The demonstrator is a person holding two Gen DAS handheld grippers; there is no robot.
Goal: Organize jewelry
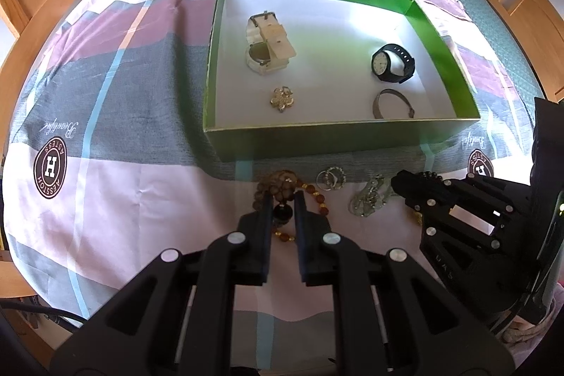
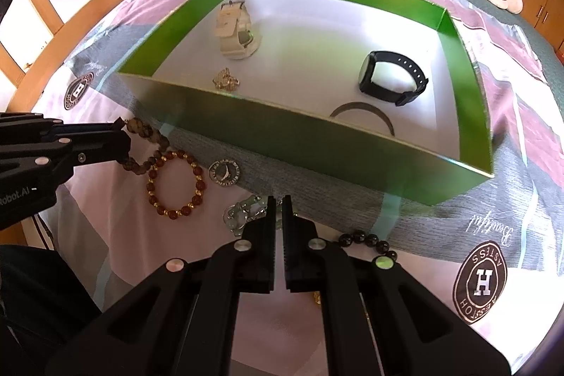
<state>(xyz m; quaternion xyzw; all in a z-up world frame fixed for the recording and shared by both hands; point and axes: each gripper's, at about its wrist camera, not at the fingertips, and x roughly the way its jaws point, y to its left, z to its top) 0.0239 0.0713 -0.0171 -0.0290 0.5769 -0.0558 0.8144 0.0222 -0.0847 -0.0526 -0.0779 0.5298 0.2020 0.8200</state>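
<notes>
A green box [image 1: 338,138] with a white floor is sitting on a bed covered by a checked sheet [image 1: 116,199]. Inside the box are lying a white watch [image 1: 268,43], a black watch [image 1: 391,62], a gold flower brooch [image 1: 281,98] and a thin grey bangle [image 1: 391,103].

More jewelry is lying on the sheet just in front of the box: a brown bead bracelet [image 2: 144,143], an amber bead bracelet [image 2: 176,184], a silver ring charm [image 2: 224,172], a pale green chain [image 2: 243,212] and a black bead bracelet [image 2: 366,240].

The left gripper [image 1: 283,199] is reaching over the brown beads, its fingers slightly parted on either side of them; whether they are actually pinching the beads is unclear. The right gripper [image 2: 279,203] is hovering over the green chain, its fingers nearly together with a narrow gap, holding nothing visible.
</notes>
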